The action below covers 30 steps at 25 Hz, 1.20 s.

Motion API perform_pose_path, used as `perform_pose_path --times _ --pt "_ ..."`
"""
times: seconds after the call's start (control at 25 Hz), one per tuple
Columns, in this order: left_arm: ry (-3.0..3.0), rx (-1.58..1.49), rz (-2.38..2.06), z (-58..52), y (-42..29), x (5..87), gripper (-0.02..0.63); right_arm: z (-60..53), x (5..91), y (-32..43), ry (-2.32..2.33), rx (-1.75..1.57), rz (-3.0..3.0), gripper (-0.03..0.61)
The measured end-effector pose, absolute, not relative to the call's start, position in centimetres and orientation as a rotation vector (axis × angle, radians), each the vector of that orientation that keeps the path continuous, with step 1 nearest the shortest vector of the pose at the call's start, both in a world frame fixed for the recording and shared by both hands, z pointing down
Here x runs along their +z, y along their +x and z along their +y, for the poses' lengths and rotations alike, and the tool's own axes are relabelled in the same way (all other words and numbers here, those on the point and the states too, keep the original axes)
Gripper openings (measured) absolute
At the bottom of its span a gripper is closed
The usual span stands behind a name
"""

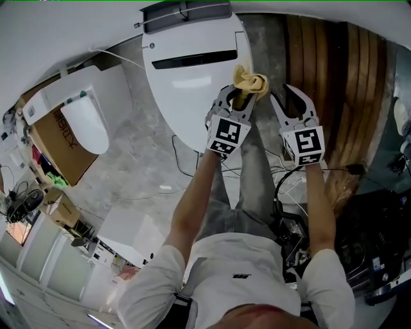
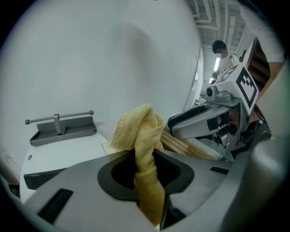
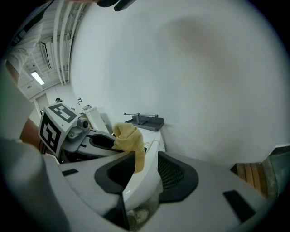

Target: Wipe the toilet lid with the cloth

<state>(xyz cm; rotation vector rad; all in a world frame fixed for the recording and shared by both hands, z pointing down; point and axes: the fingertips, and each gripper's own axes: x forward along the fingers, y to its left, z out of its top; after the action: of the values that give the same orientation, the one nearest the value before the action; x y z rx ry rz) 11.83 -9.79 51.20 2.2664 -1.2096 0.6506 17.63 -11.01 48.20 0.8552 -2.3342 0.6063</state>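
The white toilet lid point(image 1: 186, 77) lies closed at the top centre of the head view. My left gripper point(image 1: 239, 99) hangs over the lid's right edge, shut on a yellow cloth point(image 1: 250, 82) that bunches up above its fingertips. In the left gripper view the cloth point(image 2: 141, 136) runs up between the closed jaws of my left gripper point(image 2: 146, 170), with the lid point(image 2: 68, 152) behind. My right gripper point(image 1: 290, 101) is beside it on the right, open and holding nothing. The right gripper view shows my right gripper point(image 3: 145, 174) with its jaws apart, the lid's rim point(image 3: 141, 181) beyond them, and the cloth point(image 3: 129, 138) at left.
A grey bracket point(image 1: 186, 11) sits on the back of the toilet by the white wall. A second white toilet seat point(image 1: 83, 119) rests on a cardboard box point(image 1: 54, 144) at left. Wooden slats point(image 1: 334, 71) stand at right. Cables point(image 1: 289, 177) and black equipment point(image 1: 366, 244) lie near the person's legs.
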Motion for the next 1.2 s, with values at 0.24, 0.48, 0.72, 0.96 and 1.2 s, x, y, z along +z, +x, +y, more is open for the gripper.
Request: perform_pose_path --times 0.24,0.48,0.72,0.96,1.2 --pt "2.245 0.670 -1.174 -10.4 12.9 54.6 0.106 -11.3 51.3 18.4 0.852 0.621 -2.314 0.172" --pt "2.220 0.695 -1.150 -11.2 13.5 57.8 0.106 -11.4 53.8 18.5 0.837 0.627 -2.302 0.172" --pt "2.184 0.739 -1.132 -11.6 13.4 60.8 0.106 -10.6 56.1 17.8 0.814 0.644 -2.292 0.172" --pt "2.082 0.823 -1.135 -11.2 12.1 63.9 0.106 -9.9 57.3 17.1 0.806 0.655 -2.279 0.169" --pt "2.042 0.811 -1.139 -11.3 11.4 64.6 0.106 -9.4 57.9 16.1 0.801 0.648 -2.265 0.166"
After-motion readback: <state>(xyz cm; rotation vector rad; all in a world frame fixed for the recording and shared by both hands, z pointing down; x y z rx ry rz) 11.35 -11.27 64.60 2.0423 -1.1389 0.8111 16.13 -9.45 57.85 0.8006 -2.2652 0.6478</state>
